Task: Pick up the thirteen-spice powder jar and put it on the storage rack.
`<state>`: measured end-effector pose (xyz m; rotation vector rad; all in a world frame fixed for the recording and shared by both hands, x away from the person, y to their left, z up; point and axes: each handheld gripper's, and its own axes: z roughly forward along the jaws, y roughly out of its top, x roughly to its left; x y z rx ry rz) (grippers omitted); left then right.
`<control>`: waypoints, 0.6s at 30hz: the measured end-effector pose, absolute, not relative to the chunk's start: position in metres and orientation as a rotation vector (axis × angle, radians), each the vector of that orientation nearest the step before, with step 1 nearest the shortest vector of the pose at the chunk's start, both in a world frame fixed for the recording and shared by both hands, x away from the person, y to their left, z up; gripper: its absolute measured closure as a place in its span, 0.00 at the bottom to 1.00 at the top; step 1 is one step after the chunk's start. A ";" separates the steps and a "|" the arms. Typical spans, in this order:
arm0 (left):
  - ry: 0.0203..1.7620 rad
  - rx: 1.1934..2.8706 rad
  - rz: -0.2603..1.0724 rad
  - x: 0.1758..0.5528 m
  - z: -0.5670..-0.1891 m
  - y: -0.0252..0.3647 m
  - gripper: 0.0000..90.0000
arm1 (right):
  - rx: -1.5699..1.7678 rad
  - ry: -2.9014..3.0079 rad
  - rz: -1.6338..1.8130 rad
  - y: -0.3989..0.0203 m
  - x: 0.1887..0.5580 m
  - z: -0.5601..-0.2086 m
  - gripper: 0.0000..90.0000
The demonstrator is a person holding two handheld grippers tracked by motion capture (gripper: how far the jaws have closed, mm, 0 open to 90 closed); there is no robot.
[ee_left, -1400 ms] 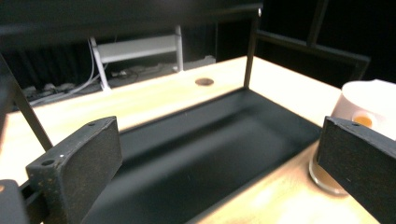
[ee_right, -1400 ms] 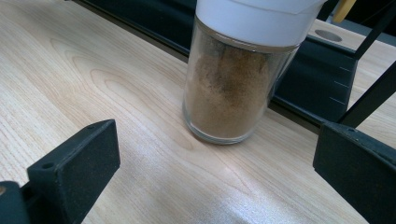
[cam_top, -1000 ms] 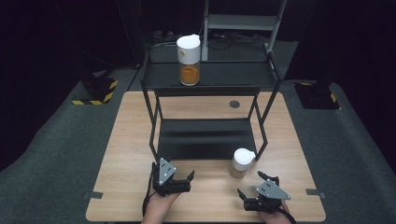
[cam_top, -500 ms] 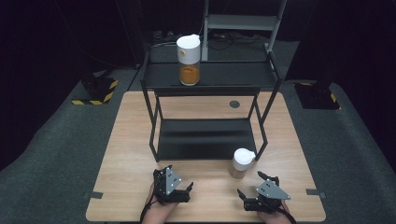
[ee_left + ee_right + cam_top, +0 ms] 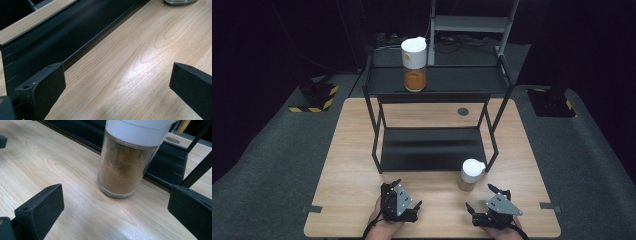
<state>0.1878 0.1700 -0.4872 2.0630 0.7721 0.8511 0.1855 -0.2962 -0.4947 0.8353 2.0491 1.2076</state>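
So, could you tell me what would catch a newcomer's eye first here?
Probably the orange-filled jar with a white lid on the top shelf of the black rack. Next, the brown spice jar on the table, just ahead of the open right gripper.

A light-wood rectangular surface (image 5: pixel 352 150) is standing on a grey carpeted floor (image 5: pixel 272 165). A black metal two-tier shelf rack (image 5: pixel 432 150) is sitting on it. Two black bases with yellow-black hazard stripes (image 5: pixel 314 97) are resting on the floor at either side. A grey metal frame (image 5: pixel 472 22) is standing behind. Darkness is surrounding the lit area.
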 end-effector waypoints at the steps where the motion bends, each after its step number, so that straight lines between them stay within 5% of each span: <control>1: 0.767 2.074 0.852 0.188 -0.486 0.169 0.01 | 0.838 2.048 1.209 -0.296 0.185 -0.495 0.00; 18: 0.756 2.055 0.806 0.191 -0.486 0.178 0.01 | 0.869 2.005 1.271 -0.294 0.186 -0.485 0.00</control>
